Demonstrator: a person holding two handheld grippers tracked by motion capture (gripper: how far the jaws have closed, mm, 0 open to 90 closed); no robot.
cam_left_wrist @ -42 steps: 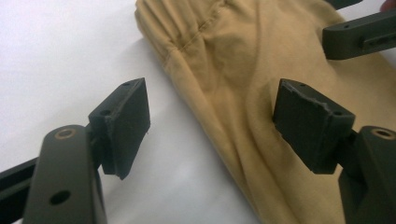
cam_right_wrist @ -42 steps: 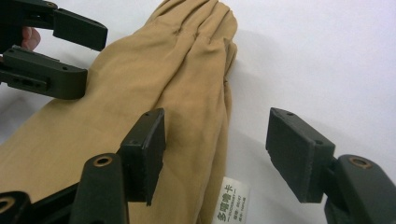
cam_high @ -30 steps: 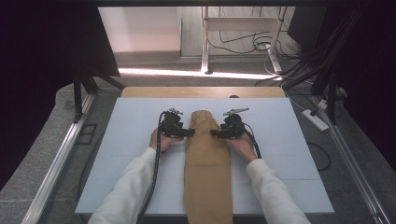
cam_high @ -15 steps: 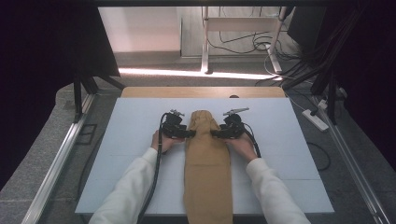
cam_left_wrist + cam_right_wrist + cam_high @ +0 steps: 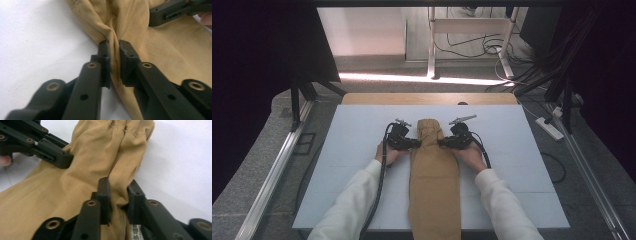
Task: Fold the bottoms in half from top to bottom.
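A long tan garment point(image 5: 434, 175) lies along the middle of the white table point(image 5: 337, 165), running from the near edge, where it hangs over, toward the far side, where its narrower end is bunched and wrinkled. The left hand-held gripper point(image 5: 414, 144) comes in from the left side of the cloth and the right hand-held gripper point(image 5: 443, 143) from the right side, the two facing each other across the narrow upper part of the garment. Each is held by a hand in a white sleeve point(image 5: 349, 207), the left hand point(image 5: 387, 152) and the right hand point(image 5: 469, 155) resting low over the table just beside the fabric. In the left gripper view the left hand-held gripper point(image 5: 114, 46) has its two black jaws drawn close together on a pinched fold at the garment's edge point(image 5: 140, 32), the fabric gathered into a ridge between them, with the white table showing to the left. In the right gripper view the right hand-held gripper point(image 5: 119, 185) is clamped likewise on a thick bunched fold of the tan cloth point(image 5: 100, 152), its jaws held somewhat apart by the material between them. A stitched seam crosses the gathered end of the garment near the top of that view. A black cable point(image 5: 379, 185) trails from the left gripper back along the forearm.
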